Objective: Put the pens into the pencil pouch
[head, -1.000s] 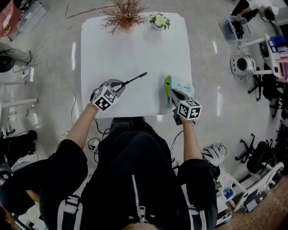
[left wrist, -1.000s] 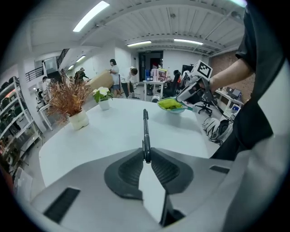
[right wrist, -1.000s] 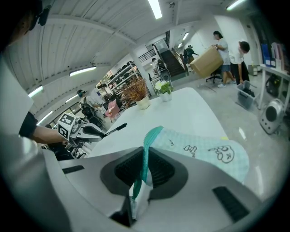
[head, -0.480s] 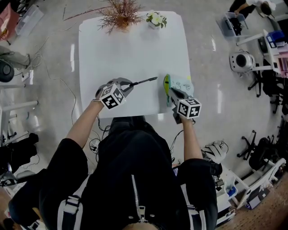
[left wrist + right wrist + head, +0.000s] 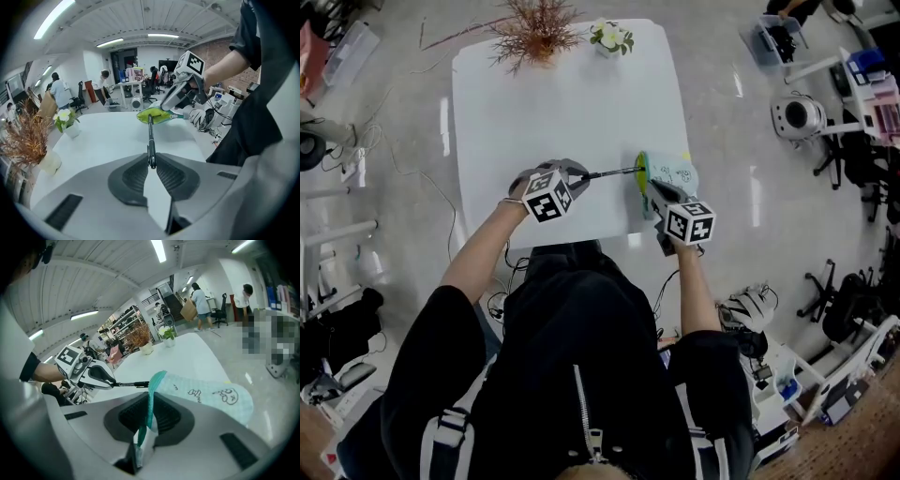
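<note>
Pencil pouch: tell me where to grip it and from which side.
Pinch the green mouth rim at its near end, coming from the person's side, as the right hand-held gripper does. The pencil pouch has its mouth facing the pen, so this keeps the opening clear.

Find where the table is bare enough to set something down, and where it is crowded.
Bare: the middle of the table, between the dried plant and flowers at the far edge and the pen; also the near left corner beside the left gripper. Crowded: near right, where pen, pouch and right gripper meet.
</note>
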